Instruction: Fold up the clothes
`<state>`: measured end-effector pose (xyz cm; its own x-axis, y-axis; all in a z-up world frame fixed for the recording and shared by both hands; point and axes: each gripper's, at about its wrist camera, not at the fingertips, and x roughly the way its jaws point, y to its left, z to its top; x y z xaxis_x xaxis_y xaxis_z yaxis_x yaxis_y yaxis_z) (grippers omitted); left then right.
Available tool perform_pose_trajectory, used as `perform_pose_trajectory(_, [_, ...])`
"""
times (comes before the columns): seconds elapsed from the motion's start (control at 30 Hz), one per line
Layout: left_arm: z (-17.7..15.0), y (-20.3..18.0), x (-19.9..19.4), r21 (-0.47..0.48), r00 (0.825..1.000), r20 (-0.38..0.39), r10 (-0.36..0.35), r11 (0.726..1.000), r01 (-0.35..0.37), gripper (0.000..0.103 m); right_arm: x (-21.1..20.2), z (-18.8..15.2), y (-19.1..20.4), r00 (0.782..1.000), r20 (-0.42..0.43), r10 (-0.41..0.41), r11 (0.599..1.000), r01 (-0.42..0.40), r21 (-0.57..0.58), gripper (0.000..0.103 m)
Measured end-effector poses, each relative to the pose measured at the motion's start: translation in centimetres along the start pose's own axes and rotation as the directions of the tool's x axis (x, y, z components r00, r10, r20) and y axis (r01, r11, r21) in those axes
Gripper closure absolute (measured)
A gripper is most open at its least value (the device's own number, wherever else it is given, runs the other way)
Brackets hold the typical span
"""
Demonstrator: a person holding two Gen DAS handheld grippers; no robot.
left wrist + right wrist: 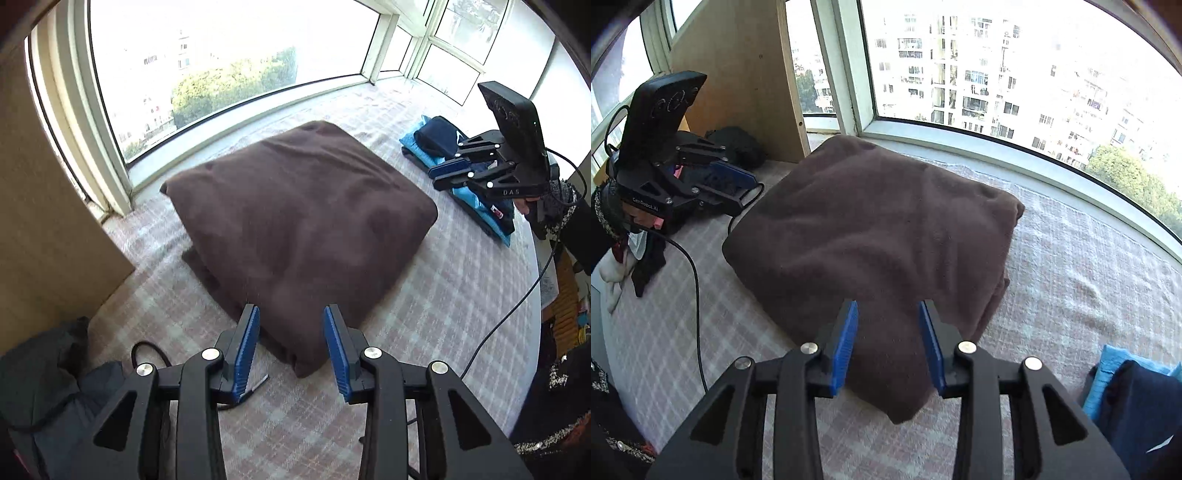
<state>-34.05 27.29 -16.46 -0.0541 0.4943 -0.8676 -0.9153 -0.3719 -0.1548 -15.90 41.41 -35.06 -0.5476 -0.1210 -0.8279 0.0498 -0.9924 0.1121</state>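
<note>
In the left wrist view, the left gripper (291, 347) is seen with its blue pads held apart and nothing between them; the folded brown garment (299, 218) lies just ahead of the fingertips on the plaid-covered surface (443, 295), its near corner reaching almost between the pads; whether cloth and pads touch cannot be told. Well ahead and to the right, the right gripper (439, 173) is held in a hand (524, 205); its fingers appear close together, though a firm closure cannot be judged from here; beneath and beyond it a stack of blue and navy clothes (436, 140) is laid. A dark bundle (48, 387) is seen low at the left, and a window (221, 66) is seen beyond the garment.

In the right wrist view, the right gripper (888, 345) is shown released, its pads spread with no grasp made; the brown garment (879, 236) fills the space just ahead, a corner drooping between the pads. The left gripper (746, 184) is seen far ahead to the left, beside the garment's edge, with a cable (696, 288) trailed below it; the blue and navy stack (1134, 398) is placed close at the lower right.
</note>
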Motion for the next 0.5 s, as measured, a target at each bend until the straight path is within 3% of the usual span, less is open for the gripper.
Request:
perform_pose_trajectory(0.13, [1.9, 1.7, 4.6, 0.017, 1.000, -0.026, 0.002, 1.000, -0.002, 0.063, 0.5, -0.4, -1.9, 0.999, -0.036, 0.016, 0.999, -0.014, 0.043, 0.068])
perform_pose_trajectory(0.2, [2.7, 2.5, 6.6, 0.027, 0.999, -0.035, 0.002, 1.000, -0.001, 0.069, 0.7, -0.6, -2.8, 0.998, -0.053, 0.025, 0.998, -0.021, 0.064, 0.074])
perform_pose_trajectory(0.27, [2.3, 2.5, 6.4, 0.058, 1.000, -0.012, -0.015, 0.998, 0.016, 0.068, 1.0, -0.7, -3.7, 0.997, -0.070, 0.033, 0.996, -0.027, 0.086, 0.078])
perform_pose_trajectory(0.33, [3.3, 2.6, 5.1, 0.047, 1.000, -0.021, -0.009, 0.999, 0.010, 0.068, 0.7, 1.5, -4.7, 0.999, -0.036, 0.008, 0.995, -0.004, 0.101, 0.078])
perform_pose_trajectory(0.43, [6.1, 3.1, 2.9, 0.053, 0.997, 0.073, 0.036, 0.998, -0.040, 0.062, 1.8, 5.5, -6.0, 0.999, 0.005, -0.039, 0.993, 0.039, 0.110, 0.078])
perform_pose_trajectory(0.5, [8.3, 4.5, 3.4, 0.021, 0.991, 0.096, 0.088, 0.996, -0.091, 0.059, 4.0, 7.4, -7.3, 0.999, 0.004, -0.047, 0.990, 0.046, 0.134, 0.078])
